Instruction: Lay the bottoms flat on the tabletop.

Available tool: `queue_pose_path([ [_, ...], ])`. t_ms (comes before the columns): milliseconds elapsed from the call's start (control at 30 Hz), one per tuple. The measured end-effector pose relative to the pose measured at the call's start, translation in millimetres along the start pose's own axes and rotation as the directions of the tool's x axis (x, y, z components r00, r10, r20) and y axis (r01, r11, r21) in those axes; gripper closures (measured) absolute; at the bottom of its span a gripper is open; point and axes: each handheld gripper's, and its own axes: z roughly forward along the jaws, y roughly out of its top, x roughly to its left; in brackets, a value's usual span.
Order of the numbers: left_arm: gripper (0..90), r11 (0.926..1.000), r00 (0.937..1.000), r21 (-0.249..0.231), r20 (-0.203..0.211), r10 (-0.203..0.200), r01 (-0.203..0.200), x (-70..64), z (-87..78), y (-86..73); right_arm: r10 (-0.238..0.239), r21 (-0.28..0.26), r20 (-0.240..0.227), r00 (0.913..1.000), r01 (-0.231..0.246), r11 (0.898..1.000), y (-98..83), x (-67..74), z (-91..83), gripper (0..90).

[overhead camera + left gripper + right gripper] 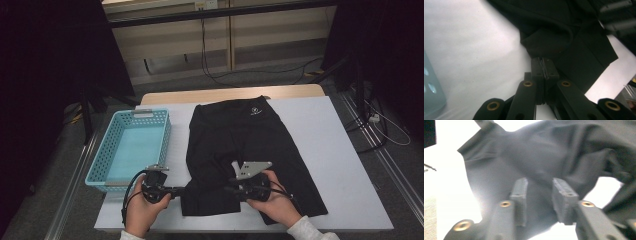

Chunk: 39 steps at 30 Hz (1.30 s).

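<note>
1. The place looks like a lab or a recording room, not a home.
2. A plain white table stands on grey carpet floor, with a wooden edge at its far side.
3. Black curtains or screens close the left and right sides of the room.
4. Loose cables hang down the pale wall panels behind the table and lie on the floor.
5. Metal rails run on the floor along both sides of the table.
</note>
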Motion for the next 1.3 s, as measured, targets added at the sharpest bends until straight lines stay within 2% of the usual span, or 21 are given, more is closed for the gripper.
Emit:
queue_pose_path([
  [33, 89.2, 1.0000, 1.0000, -0.003, -0.004, -0.005, 0.005, -0.2, 0.8, 0.0, -0.016, 0.007, -0.019, 0.9997, 0.017, 1.000, 0.3, 4.4, 2.1, 55.0],
  [133, 89.1, 1.0000, 1.0000, 0.001, -0.009, -0.001, 0.001, -0.7, 1.5, 0.0, -0.055, 0.034, -0.074, 0.9957, 0.058, 0.998, 0.2, 17.5, 10.8, 47.5],
  [200, 89.0, 1.0000, 0.9999, -0.001, -0.012, -0.003, 0.003, -0.7, 1.1, 0.0, -0.089, 0.047, -0.103, 0.9907, 0.094, 0.994, -0.3, 23.2, 15.5, 41.3],
  [267, 89.0, 1.0000, 0.9998, -0.002, -0.019, 0.001, -0.001, -1.0, 1.1, 0.0, -0.122, 0.076, -0.149, 0.9813, 0.134, 0.988, -3.5, 28.1, 20.5, 36.4],
  [300, 88.9, 1.0000, 0.9998, -0.001, -0.022, 0.001, -0.001, -1.1, 1.5, -0.2, -0.158, 0.061, -0.141, 0.9773, 0.168, 0.984, -5.2, 30.6, 21.6, 36.0],
  [333, 88.8, 1.0000, 0.9998, 0.001, -0.021, 0.002, -0.002, -1.0, 1.8, -0.2, -0.162, 0.060, -0.146, 0.9759, 0.173, 0.983, -5.1, 32.1, 21.8, 36.3],
  [467, 88.7, 1.0000, 0.9998, -0.002, -0.018, -0.001, 0.001, -0.9, 1.6, 0.5, -0.165, 0.073, -0.148, 0.9751, 0.177, 0.981, -3.5, 34.6, 21.4, 43.3],
  [533, 88.8, 1.0000, 0.9998, 0.001, -0.020, -0.001, 0.001, -1.3, 1.9, 0.3, -0.159, 0.071, -0.144, 0.9766, 0.171, 0.983, -3.1, 34.0, 20.8, 54.5],
  [600, 88.8, 1.0000, 0.9998, 0.004, -0.019, 0.003, -0.003, -1.8, 2.1, 0.8, -0.153, 0.068, -0.140, 0.9782, 0.163, 0.984, -3.1, 33.3, 20.7, 61.6],
  [667, 88.8, 1.0000, 0.9999, 0.007, -0.017, 0.004, -0.004, -2.5, 2.2, 0.7, -0.165, 0.067, -0.145, 0.9757, 0.176, 0.982, -2.6, 33.3, 20.3, 72.6],
  [700, 88.8, 1.0000, 0.9998, -0.001, -0.015, -0.008, 0.008, -3.3, 3.1, 0.5, -0.164, 0.068, -0.146, 0.9756, 0.175, 0.982, -2.3, 33.9, 20.4, 77.0],
  [800, 88.7, 1.0000, 0.9999, 0.002, -0.016, 0.002, -0.002, -3.2, 2.6, 1.4, -0.157, 0.065, -0.151, 0.9760, 0.168, 0.984, -2.2, 33.6, 20.7, 87.4],
  [867, 88.4, 1.0000, 0.9999, 0.000, -0.013, 0.002, -0.002, -3.0, 2.4, 1.4, -0.143, 0.070, -0.151, 0.9781, 0.155, 0.985, -1.7, 33.0, 20.6, 88.8],
  [933, 86.2, 0.9999, 0.9999, -0.013, -0.015, 0.000, 0.000, -2.9, 1.8, 1.8, -0.143, 0.076, -0.160, 0.9767, 0.157, 0.985, -1.4, 32.6, 19.7, 89.3],
  [967, 82.4, 0.9999, 0.9999, -0.013, -0.015, 0.000, 0.000, -2.9, 1.8, 1.8, -0.142, 0.081, -0.166, 0.9759, 0.157, 0.984, -1.5, 32.4, 18.9, 89.5],
  [1000, 79.5, 0.9992, 0.9995, -0.036, -0.030, 0.014, -0.015, -3.4, 1.4, 2.6, -0.137, 0.086, -0.174, 0.9751, 0.154, 0.984, -1.8, 32.1, 17.8, 89.6],
  [1100, 69.2, 0.9986, 0.9996, -0.051, -0.026, 0.012, -0.013, -3.5, 2.6, 3.6, -0.131, 0.093, -0.195, 0.9720, 0.151, 0.984, -2.5, 31.8, 15.9, 89.6],
  [1200, 62.6, 0.9975, 0.9985, -0.067, -0.052, 0.017, -0.020, -3.4, 12.0, 7.5, -0.119, 0.101, -0.213, 0.9699, 0.143, 0.985, -3.1, 31.8, 14.5, 89.6],
  [1267, 61.2, 0.9977, 0.9973, -0.060, -0.068, 0.029, -0.033, -3.7, 15.2, 8.7, -0.118, 0.105, -0.227, 0.9666, 0.145, 0.984, -3.3, 31.9, 13.5, 89.7],
  [1300, 58.6, 0.9971, 0.9954, -0.063, -0.088, 0.037, -0.042, -5.1, 21.5, 11.9, -0.118, 0.106, -0.231, 0.9657, 0.146, 0.984, -3.8, 31.8, 12.8, 89.7],
])
